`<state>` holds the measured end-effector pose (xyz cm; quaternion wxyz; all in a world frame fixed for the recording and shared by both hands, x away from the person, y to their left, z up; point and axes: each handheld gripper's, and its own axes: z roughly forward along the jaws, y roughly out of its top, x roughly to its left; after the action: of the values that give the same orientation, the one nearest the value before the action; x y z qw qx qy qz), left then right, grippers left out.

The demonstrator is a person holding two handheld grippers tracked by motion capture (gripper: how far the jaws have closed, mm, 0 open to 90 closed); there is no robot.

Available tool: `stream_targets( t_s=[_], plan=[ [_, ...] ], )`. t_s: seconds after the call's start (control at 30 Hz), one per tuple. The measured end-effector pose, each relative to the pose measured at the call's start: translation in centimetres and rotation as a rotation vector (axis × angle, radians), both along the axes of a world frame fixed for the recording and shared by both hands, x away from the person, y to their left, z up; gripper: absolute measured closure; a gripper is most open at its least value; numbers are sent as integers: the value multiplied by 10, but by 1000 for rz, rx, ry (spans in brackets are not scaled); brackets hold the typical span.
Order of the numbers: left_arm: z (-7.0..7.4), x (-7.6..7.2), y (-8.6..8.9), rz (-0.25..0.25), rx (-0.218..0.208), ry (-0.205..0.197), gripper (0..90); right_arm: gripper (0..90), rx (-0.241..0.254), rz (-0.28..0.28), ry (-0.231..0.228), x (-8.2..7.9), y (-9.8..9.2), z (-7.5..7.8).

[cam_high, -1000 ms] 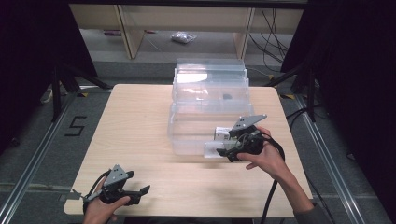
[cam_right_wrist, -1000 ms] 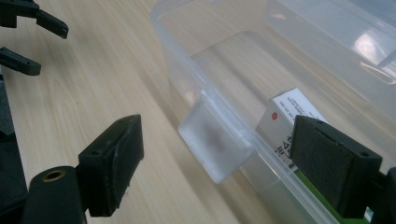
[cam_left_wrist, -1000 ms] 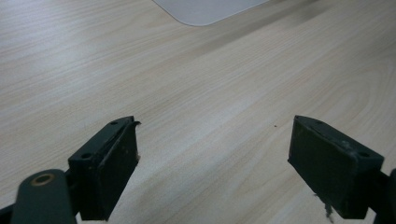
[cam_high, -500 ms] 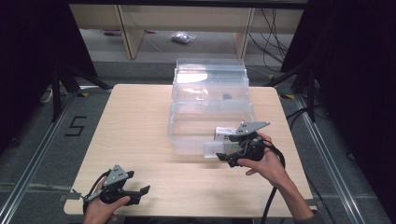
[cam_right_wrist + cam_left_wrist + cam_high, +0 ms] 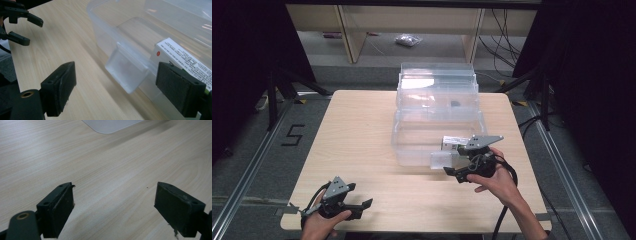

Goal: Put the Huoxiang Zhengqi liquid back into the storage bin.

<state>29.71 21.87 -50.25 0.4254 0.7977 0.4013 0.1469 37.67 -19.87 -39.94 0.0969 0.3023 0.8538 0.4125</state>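
Hovering wide open, the right hand-held gripper [image 5: 451, 172] faces the clear bin [image 5: 412, 137] mid-surface [image 5: 352, 130], a white carton [image 5: 183, 58] inside. Thin plastic looks light, slippery; its front tab [image 5: 126, 71] seems graspable. Left hand-held gripper [image 5: 364, 206] waits open.

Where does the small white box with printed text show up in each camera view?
High view: white box in the clear bin's near right corner, beside the right gripper.
Right gripper view: at right, behind the bin wall.
Left gripper view: not there.
Shared landmark: the bin's clear latch tab.
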Motion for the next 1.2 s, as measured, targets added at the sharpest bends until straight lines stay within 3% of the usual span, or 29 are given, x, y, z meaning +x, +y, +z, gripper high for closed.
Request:
stream_targets(
  t_s=[0.07,0.17,0.4,0.57,0.6,0.8,0.87,0.9,0.93,1.13,1.2],
  plan=[
    [0,0,0,2,-3,-5,151,179,-2,11,-29,0,-1,-1],
    [0,0,0,1,-1,-4,151,182,18,-8,0,-3,-1,-4],
    [0,0,0,4,-6,-1,151,182,12,-19,-41,-5,-3,-10],
    [0,0,0,5,-6,-7,151,185,13,-16,-22,-9,-2,-17],
    [0,0,-1,12,-15,-8,151,185,19,-30,-1,-11,-2,-18],
    [-1,-1,-1,11,-16,-8,151,186,10,-23,-17,-12,-4,-25],
    [0,-1,-1,11,-15,-7,151,186,13,-23,-3,-13,-4,-28],
    [-1,-1,-1,11,-15,-7,151,186,28,-42,26,-16,-3,-28],
    [-1,-1,-1,11,-15,-7,151,186,20,-18,5,-14,-4,-29],
    [0,0,0,9,-6,-3,151,186,23,-20,11,-17,-6,-35],
    [-1,-1,-3,19,-39,-2,151,186,29,-22,12,-18,-6,-38]
  ],
)
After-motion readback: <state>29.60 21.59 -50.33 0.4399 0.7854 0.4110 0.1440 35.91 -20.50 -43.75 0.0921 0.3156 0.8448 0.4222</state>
